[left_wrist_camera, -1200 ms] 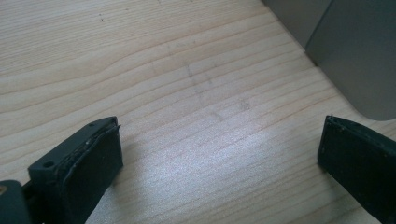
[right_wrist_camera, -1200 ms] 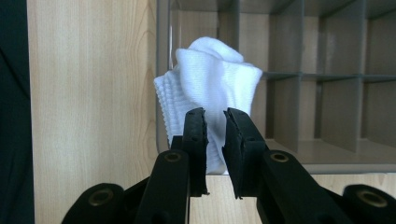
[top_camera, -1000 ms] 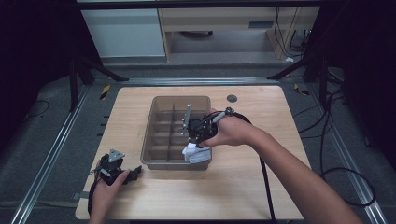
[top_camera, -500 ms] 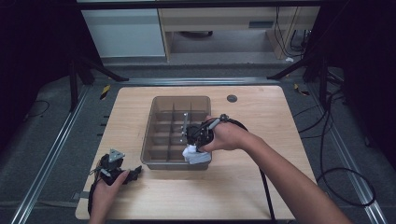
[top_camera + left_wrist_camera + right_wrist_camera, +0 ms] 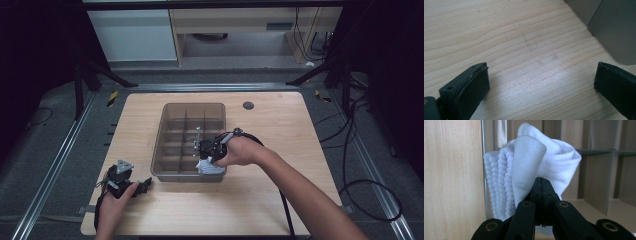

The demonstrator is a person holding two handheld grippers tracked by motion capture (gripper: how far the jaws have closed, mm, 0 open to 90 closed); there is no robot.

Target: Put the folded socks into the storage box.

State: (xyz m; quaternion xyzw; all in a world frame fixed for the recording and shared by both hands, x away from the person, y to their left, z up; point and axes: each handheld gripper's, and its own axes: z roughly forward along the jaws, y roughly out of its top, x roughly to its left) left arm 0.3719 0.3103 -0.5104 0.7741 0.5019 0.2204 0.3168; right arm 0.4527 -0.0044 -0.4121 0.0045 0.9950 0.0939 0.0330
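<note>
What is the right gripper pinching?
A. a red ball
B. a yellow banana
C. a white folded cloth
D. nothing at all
C: in the right gripper view the right gripper has its black jaws pressed together on a white folded cloth, held at the near corner of the divided tray.

Sock (image 5: 534,170) bottom behind closed jaws
</note>
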